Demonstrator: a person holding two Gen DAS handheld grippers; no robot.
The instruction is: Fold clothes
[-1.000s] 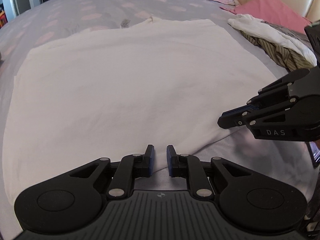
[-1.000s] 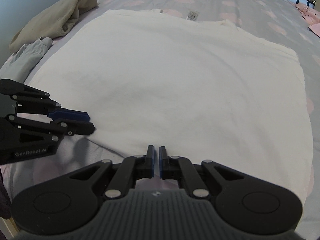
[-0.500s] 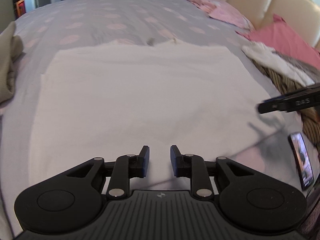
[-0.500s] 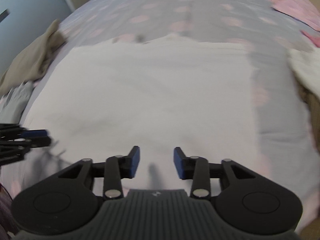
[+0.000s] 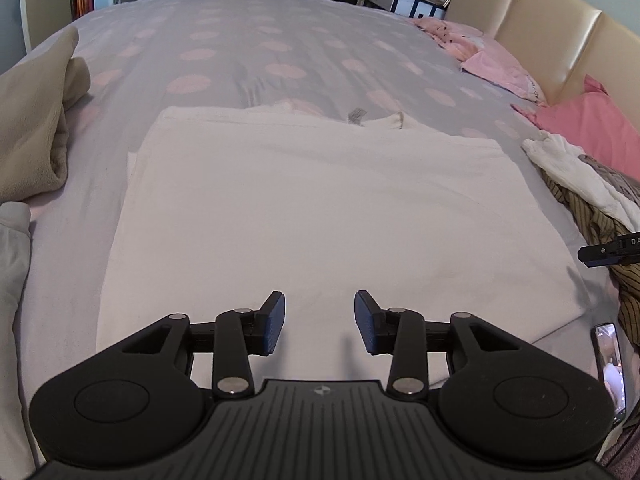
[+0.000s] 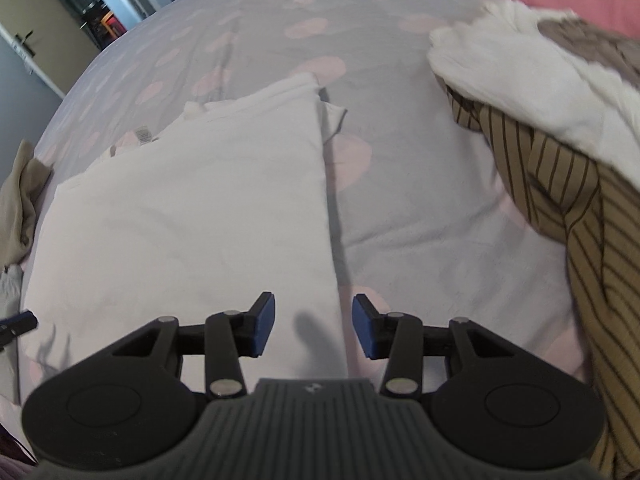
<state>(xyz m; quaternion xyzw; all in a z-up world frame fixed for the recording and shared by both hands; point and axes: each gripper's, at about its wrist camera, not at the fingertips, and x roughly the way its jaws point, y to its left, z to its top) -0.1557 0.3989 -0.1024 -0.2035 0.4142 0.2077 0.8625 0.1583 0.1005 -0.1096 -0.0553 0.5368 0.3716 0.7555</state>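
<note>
Now we're over the bed (image 5: 280,60), grey with pink spots, and the white shirt (image 5: 320,208) lies flat across the middle of it, already squared into a rectangle with a label (image 5: 357,114) showing at the far edge. On our right a heap of clothes (image 6: 560,168) — striped fabric under something white — sits near the shirt but apart from it; on our left a beige garment (image 5: 36,132) is bunched by the shirt's far corner.

We'd call this a pause between folds: nothing is gripped. Our left gripper (image 5: 319,322) hangs above the shirt's near edge, its jaws opening, only flat cloth below them and nothing between the pads. Our right gripper (image 6: 313,326) has its fingers apart too, straddling the shirt's right edge from above, one finger over cloth and one over bedcover, with no contact we can see.

Next, by our guess, both grippers need to drop onto an edge, pinch both layers and carry it across — the right one looks nearly lined up.

Hard to read: the shirt's near hem is hidden behind the gripper bodies, a small flap (image 6: 334,118) pokes out at the far right corner, the heap is blurred, and a phone (image 5: 610,364) is cut off at the left view's edge.
</note>
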